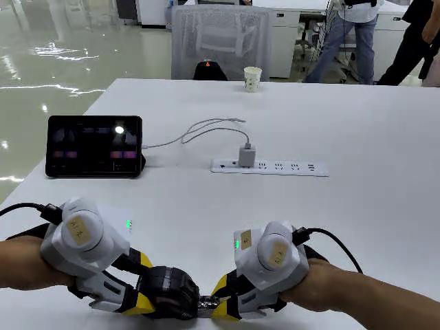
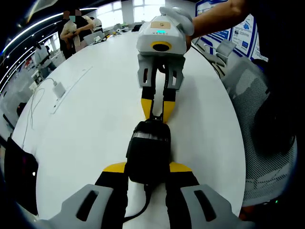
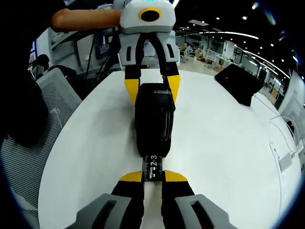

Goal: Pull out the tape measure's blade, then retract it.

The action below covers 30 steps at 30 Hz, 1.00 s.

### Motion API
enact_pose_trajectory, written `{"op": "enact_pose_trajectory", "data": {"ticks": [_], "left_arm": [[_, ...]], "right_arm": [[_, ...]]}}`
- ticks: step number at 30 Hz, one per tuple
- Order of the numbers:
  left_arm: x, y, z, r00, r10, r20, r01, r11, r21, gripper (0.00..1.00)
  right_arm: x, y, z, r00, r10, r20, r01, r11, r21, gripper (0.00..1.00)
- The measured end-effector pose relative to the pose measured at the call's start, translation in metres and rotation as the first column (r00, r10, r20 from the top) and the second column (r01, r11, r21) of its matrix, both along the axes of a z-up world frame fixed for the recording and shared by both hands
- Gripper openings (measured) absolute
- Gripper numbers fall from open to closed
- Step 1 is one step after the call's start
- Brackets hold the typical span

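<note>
Left gripper (image 2: 148, 167) is clamped across the black tape measure (image 2: 148, 150) case, yellow fingertips on its two flat sides. Right gripper (image 3: 152, 177) is pinched on the blade (image 3: 152, 167) tip, just past the case mouth. Only a short stub of blade is out, with the numerals 2 and 3 readable in the right gripper view.

Why it's held this way: the left anchors the body so it can't slide, and the right faces it head-on, in line with the blade slot. A pull should then run straight out without kinking the blade. The case sits low on the table (image 1: 344, 137) at the near edge, right in front of the person, with the grippers nose to nose. Judgement: the pull-out has barely started and retraction is not yet due.

Surroundings:
- tablet (image 1: 94, 146) at far left, screen lit
- power strip (image 1: 269, 167) mid-table with a charger (image 1: 247, 154) plugged in
- cable (image 1: 199, 130) running from the charger toward the tablet
- paper cup (image 1: 253, 78) at the far edge, with a chair (image 1: 220, 41) behind it
- people standing beyond the table

All of it is well apart from the work. Nothing blocks a sideways pull to the right, where the table is bare. The main risk is the tip slipping out of the pinch and the blade snapping back.
</note>
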<state>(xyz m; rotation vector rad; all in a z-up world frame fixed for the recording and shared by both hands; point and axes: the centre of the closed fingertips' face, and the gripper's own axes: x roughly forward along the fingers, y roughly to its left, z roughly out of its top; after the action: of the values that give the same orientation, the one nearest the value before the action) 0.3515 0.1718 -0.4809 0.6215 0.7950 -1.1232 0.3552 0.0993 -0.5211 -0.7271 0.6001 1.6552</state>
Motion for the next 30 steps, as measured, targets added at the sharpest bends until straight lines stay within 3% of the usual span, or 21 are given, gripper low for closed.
{"op": "enact_pose_trajectory", "data": {"ticks": [30], "left_arm": [[0.000,0.000,-0.001,1.000,0.023,-0.008,-0.024,1.000,-0.004,0.24]], "right_arm": [[0.006,-0.034,0.001,1.000,-0.012,0.028,0.012,1.000,-0.010,0.09]]}}
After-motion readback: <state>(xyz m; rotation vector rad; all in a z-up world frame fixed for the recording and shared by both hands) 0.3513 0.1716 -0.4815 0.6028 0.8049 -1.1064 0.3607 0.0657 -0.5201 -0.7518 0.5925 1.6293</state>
